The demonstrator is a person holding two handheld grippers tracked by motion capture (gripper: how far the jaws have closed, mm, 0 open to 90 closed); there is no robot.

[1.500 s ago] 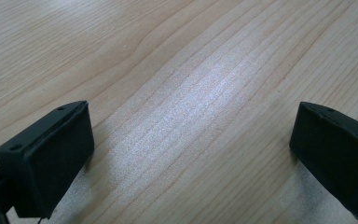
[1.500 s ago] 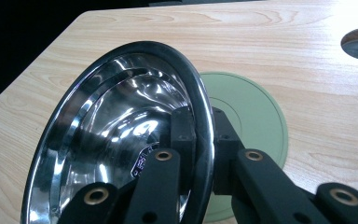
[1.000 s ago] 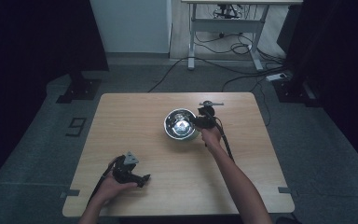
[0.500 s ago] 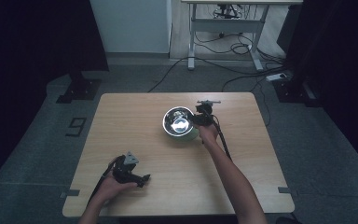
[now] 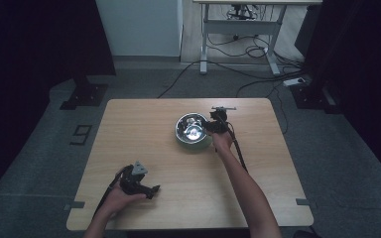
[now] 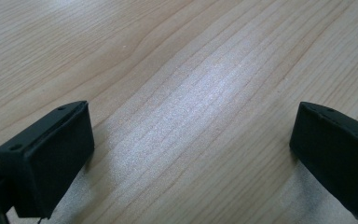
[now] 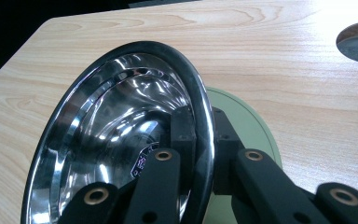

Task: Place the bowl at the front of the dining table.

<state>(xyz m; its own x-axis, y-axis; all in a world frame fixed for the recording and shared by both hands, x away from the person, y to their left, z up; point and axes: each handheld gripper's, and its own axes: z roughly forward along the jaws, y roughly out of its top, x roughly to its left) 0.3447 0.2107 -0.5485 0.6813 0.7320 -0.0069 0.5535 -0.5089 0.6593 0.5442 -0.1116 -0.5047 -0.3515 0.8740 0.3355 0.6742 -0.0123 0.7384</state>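
Two grippers are at work around one steel bowl [image 5: 192, 130], which I take as the landmark. From the high view, the bowl sits on the far half of the wooden table [image 5: 129, 124], a little right of the middle, with a pale green plate [image 5: 198, 145] showing under its near edge. The right gripper [image 5: 213, 125] is at the bowl's right rim; the left gripper [image 5: 149, 191] rests on the table well apart from the bowl, near the front edge on the left.

In the left gripper view, its jaws stand spread wide over bare wood, nothing between them. It plays no part for now and is best kept where it is, clear of the bowl's path.

In the right gripper view, the right gripper [image 7: 200, 140] is pinching the bowl [image 7: 121, 135] at its rim, one jaw inside the shiny wall and one outside, and the bowl is tilted up on edge above the green plate [image 7: 247, 121]. Judging from this, the step is lifting the bowl off the plate. A thin, slick rim gives little purchase, so the pinch should stay firm, the lift slow and level, and the wrist steady so the bowl does not swing or slide out. Watch that the plate does not drag along with the bowl.
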